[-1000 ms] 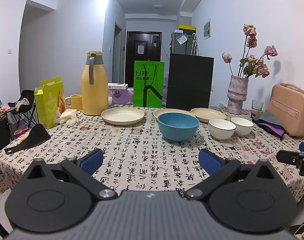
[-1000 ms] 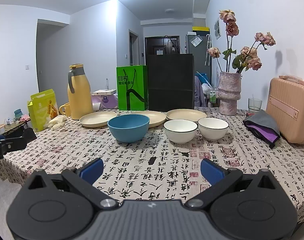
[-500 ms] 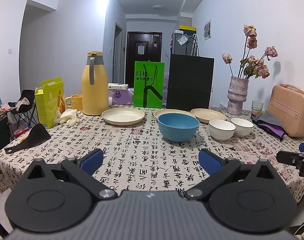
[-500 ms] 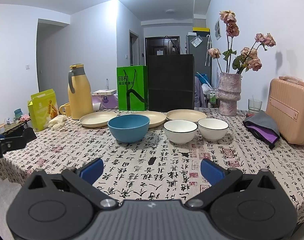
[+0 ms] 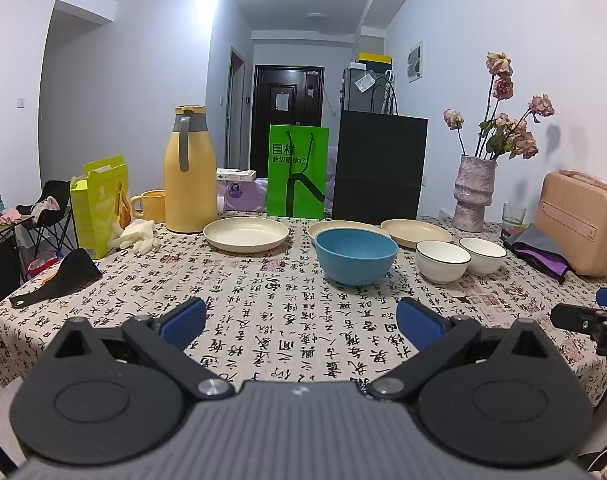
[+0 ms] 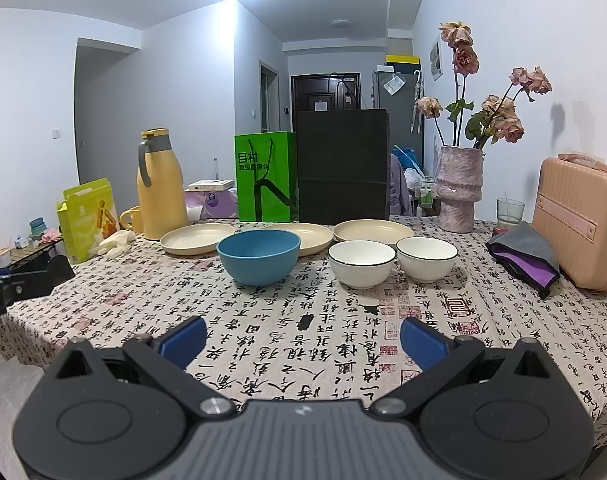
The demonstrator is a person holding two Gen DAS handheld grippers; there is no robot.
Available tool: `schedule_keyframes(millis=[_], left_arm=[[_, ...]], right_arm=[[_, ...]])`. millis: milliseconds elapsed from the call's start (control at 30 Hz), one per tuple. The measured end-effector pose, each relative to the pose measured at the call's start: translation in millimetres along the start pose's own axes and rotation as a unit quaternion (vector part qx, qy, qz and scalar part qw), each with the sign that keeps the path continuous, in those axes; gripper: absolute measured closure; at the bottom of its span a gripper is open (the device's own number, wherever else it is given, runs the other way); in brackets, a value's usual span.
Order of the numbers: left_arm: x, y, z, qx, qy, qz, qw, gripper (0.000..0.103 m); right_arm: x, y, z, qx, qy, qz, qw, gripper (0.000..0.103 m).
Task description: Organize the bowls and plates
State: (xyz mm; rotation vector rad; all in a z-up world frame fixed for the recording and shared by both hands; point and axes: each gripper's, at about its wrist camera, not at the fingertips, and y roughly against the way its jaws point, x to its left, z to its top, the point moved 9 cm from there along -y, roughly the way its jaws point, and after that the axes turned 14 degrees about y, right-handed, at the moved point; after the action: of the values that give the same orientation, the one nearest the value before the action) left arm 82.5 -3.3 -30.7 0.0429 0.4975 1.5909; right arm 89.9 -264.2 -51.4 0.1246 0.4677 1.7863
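The blue bowl (image 6: 258,256) sits upright near the middle of the counter (image 6: 483,332), in front of the middle cream plate (image 6: 309,236). To its right I see two white bowls (image 6: 361,263) side by side, almost touching, each upright and empty. Behind the bowls, three cream plates lie flat in a row: the left plate (image 5: 246,233), the middle one partly hidden by the blue bowl, and the right plate (image 5: 415,232). Nothing is stacked.

My left gripper (image 5: 301,322) hovers over the near edge of the counter, jaws released and spread wide with nothing between them. My right gripper (image 6: 303,336) hangs likewise, jaws apart and empty, well short of the bowls.

Further out, a yellow thermos (image 5: 189,172) stands beside a yellow mug (image 5: 147,206) at the back left; a green bag (image 5: 297,170) and a black bag (image 5: 379,168) stand behind the plates; a vase of dried flowers (image 6: 459,188) and a pink case (image 6: 579,224) are at the right.
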Motion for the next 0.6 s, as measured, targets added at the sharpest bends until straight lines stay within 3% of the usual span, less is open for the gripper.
schedule_keyframes(millis=[600], left_arm=[[0.1, 1.4, 1.3, -0.003, 0.001, -0.002, 1.0, 0.0]], right_arm=[[0.0, 0.1, 0.3, 0.0, 0.0, 0.0, 1.0, 0.0]])
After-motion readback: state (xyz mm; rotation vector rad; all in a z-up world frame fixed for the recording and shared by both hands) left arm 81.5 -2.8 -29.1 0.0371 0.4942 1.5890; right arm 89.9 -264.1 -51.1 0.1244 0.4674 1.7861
